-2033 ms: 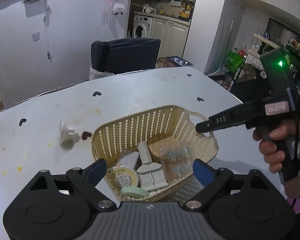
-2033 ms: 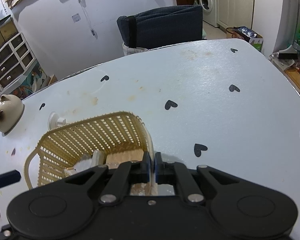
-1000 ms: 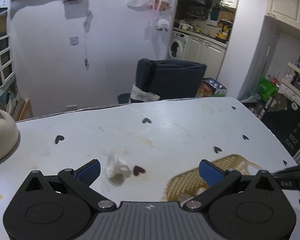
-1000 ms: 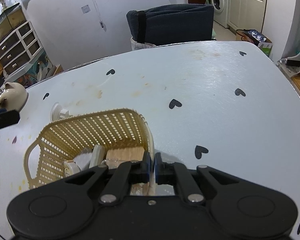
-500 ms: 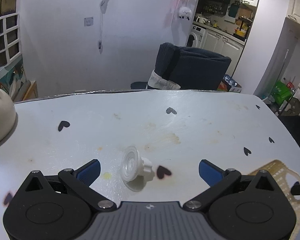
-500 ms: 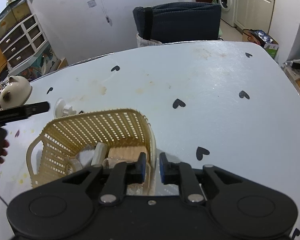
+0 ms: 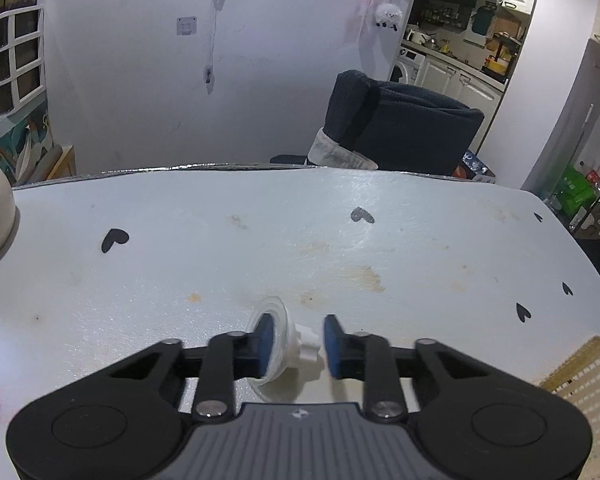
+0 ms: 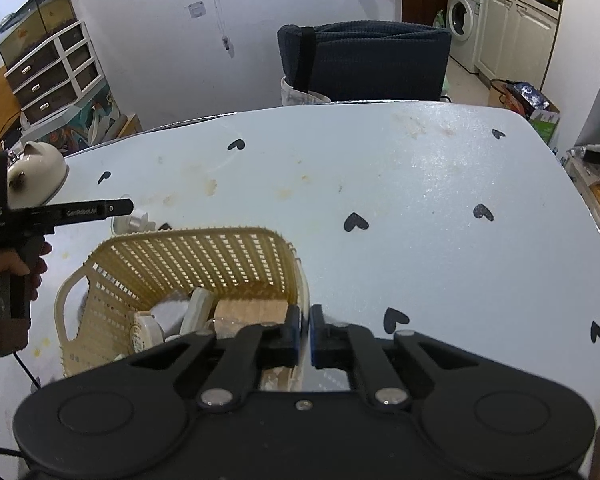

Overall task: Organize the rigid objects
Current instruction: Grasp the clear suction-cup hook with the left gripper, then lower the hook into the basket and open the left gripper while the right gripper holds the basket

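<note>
One white suction cup (image 7: 288, 344) lies on the desk (image 7: 340, 240) between the left gripper (image 7: 296, 340) fingers, which have narrowed from wide open to bracket it, a small gap left at the knob side. The right gripper (image 8: 305, 330) fingers, slightly parted half a second ago, now pinch the rim of one wicker basket (image 8: 188, 256) again.

Left gripper (image 7: 296, 344) low over the table, blue pads (image 7: 265, 338) either side of a white suction-cup piece (image 7: 288, 346) – narrow gap, not clamped. Right gripper (image 8: 304, 334) pinched on the basket rim (image 8: 300, 276), person's left hand (image 8: 8, 268) on the grip.
</note>
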Action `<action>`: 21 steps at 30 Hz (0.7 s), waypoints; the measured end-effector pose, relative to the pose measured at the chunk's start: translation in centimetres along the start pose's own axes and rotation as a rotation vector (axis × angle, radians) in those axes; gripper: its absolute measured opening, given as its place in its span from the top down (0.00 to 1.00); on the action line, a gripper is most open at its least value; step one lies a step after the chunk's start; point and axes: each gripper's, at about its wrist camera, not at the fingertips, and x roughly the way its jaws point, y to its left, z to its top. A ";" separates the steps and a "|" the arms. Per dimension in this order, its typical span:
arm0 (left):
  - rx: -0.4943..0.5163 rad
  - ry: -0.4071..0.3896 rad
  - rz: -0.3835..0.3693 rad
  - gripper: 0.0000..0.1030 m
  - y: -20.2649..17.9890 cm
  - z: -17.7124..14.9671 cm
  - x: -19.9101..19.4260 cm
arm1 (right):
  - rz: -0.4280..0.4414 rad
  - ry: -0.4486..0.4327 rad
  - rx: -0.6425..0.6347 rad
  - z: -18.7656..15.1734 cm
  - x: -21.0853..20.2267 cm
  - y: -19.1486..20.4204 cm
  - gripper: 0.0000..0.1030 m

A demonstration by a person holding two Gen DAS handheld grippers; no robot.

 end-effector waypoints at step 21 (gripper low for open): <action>-0.098 -0.026 -0.038 0.91 0.7 -1.3 -4.4 | -0.007 -0.021 0.029 -0.5 0.1 -0.1 0.96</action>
